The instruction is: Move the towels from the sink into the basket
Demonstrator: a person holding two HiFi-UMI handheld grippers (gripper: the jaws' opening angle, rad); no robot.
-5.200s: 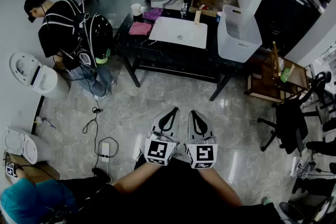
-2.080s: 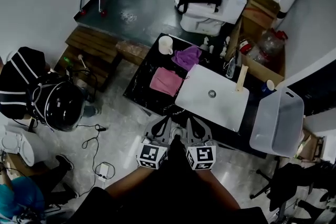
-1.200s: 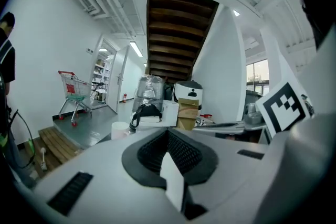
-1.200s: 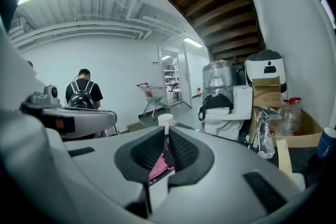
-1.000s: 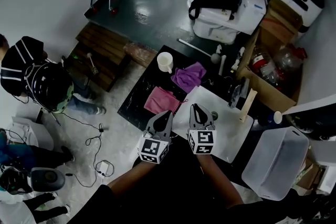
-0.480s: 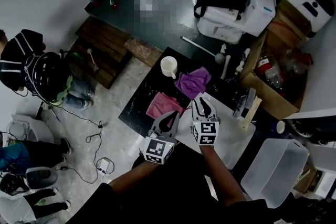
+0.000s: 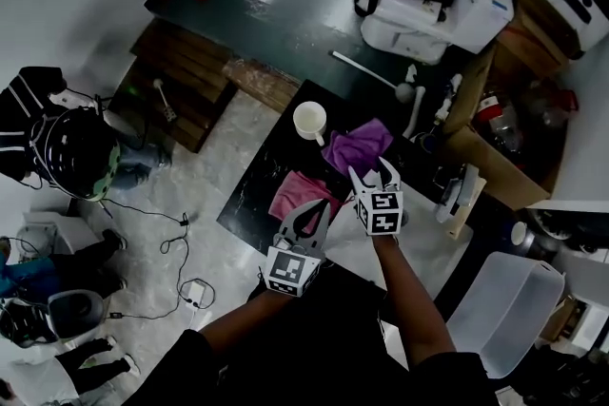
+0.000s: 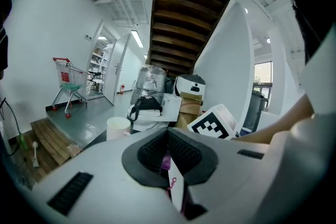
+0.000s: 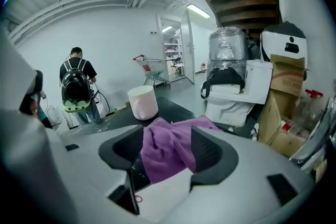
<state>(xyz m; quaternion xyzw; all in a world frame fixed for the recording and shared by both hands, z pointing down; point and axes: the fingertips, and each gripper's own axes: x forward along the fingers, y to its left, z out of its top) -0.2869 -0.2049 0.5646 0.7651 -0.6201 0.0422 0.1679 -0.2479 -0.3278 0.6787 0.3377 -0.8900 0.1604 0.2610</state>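
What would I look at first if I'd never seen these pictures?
Probably the purple towel, the brightest thing, crumpled on the dark table next to a white cup. The right gripper reaches toward it; its jaws have just been opening, and the towel shows between them, not yet pinched. A pink towel lies nearby, and the big white basket waits at lower right.
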